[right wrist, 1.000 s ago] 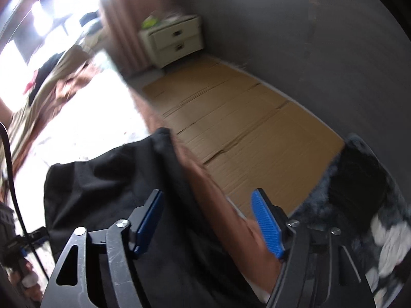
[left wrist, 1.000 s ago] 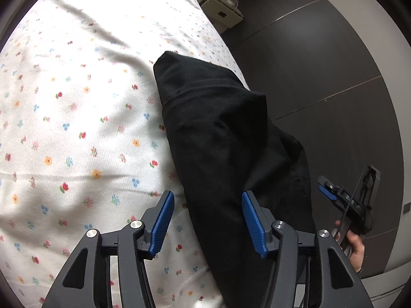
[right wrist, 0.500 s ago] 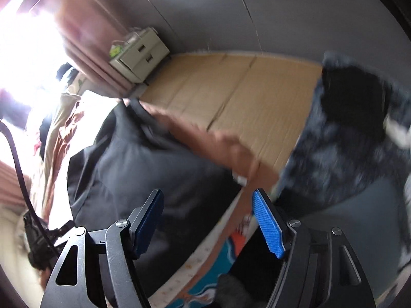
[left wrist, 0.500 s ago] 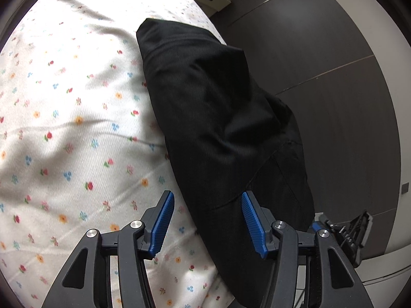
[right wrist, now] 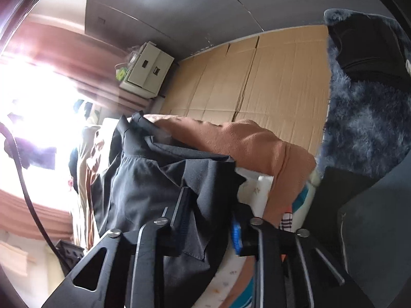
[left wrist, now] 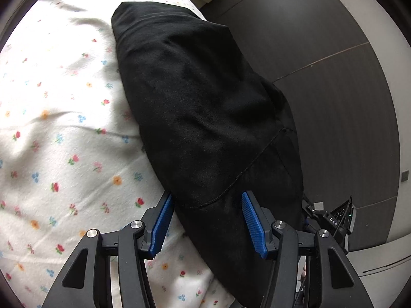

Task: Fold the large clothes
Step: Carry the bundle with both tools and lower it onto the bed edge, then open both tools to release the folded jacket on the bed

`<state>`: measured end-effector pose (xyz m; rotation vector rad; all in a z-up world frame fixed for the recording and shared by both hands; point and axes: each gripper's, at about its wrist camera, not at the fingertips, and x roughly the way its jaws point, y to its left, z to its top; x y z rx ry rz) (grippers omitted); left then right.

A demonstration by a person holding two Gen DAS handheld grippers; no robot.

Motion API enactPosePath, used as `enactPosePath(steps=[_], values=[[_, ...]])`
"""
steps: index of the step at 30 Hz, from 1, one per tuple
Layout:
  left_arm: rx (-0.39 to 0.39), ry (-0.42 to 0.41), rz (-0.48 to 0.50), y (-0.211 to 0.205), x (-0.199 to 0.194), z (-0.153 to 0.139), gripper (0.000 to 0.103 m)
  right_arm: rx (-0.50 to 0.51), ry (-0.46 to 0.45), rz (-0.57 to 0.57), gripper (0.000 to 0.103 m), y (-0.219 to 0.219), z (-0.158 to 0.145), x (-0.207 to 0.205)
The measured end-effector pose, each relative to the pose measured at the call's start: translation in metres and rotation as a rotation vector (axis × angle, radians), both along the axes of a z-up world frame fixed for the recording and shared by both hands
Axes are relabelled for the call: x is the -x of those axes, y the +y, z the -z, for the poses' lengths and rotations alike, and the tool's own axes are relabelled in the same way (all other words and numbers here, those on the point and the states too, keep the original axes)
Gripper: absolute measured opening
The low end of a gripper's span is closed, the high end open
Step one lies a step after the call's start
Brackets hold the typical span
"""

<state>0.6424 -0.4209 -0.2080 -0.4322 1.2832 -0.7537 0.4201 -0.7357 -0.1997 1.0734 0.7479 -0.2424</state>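
Observation:
A black garment [left wrist: 205, 97] lies lengthwise along the right edge of a bed with a white floral sheet [left wrist: 64, 141]. My left gripper [left wrist: 206, 224] hovers open over the garment's near end, its blue pads on either side of a stitched hem, apart from the cloth. In the right wrist view the same black garment [right wrist: 143, 187] is bunched between the fingers of my right gripper [right wrist: 209, 220]. Those jaws are closing and pinch a folded edge of it. Part of the right gripper's body [left wrist: 331, 220] shows at the bed's edge in the left wrist view.
A dark panelled wall [left wrist: 321, 77] runs close beside the bed. A pale nightstand [right wrist: 149, 69] stands at the far end by flattened cardboard [right wrist: 257, 77] on the floor. An orange-brown blanket [right wrist: 244, 146] lies under the garment's edge, and a dark furry throw [right wrist: 364, 118] is at the right.
The left gripper moved forward and lower, so the garment fills more of its view. The right gripper rolled, dropped to the bed's edge, and its jaws closed from wide open onto the black cloth.

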Motion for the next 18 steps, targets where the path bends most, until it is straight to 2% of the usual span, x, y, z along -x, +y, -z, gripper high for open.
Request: enactPosePath(steps=[5, 12, 13, 15, 18], values=[[0.009, 0.000, 0.009, -0.023, -0.001, -0.002, 0.056, 0.050, -0.002, 0.038, 0.016, -0.007, -0.006, -0.006], [-0.004, 0.019, 0.047, -0.049, 0.002, -0.004, 0.056, 0.090, 0.041, 0.081, 0.016, -0.019, -0.014, -0.018], [-0.006, 0.018, 0.046, -0.050, 0.003, -0.005, 0.056, 0.092, 0.050, 0.083, 0.018, -0.019, -0.015, -0.018], [-0.021, -0.001, 0.030, -0.045, 0.006, -0.010, 0.056, 0.139, 0.091, 0.108, 0.029, -0.019, -0.023, -0.012], [-0.029, -0.031, -0.001, -0.031, 0.013, -0.021, 0.059, 0.201, 0.105, 0.127, 0.034, -0.016, -0.041, 0.002]])
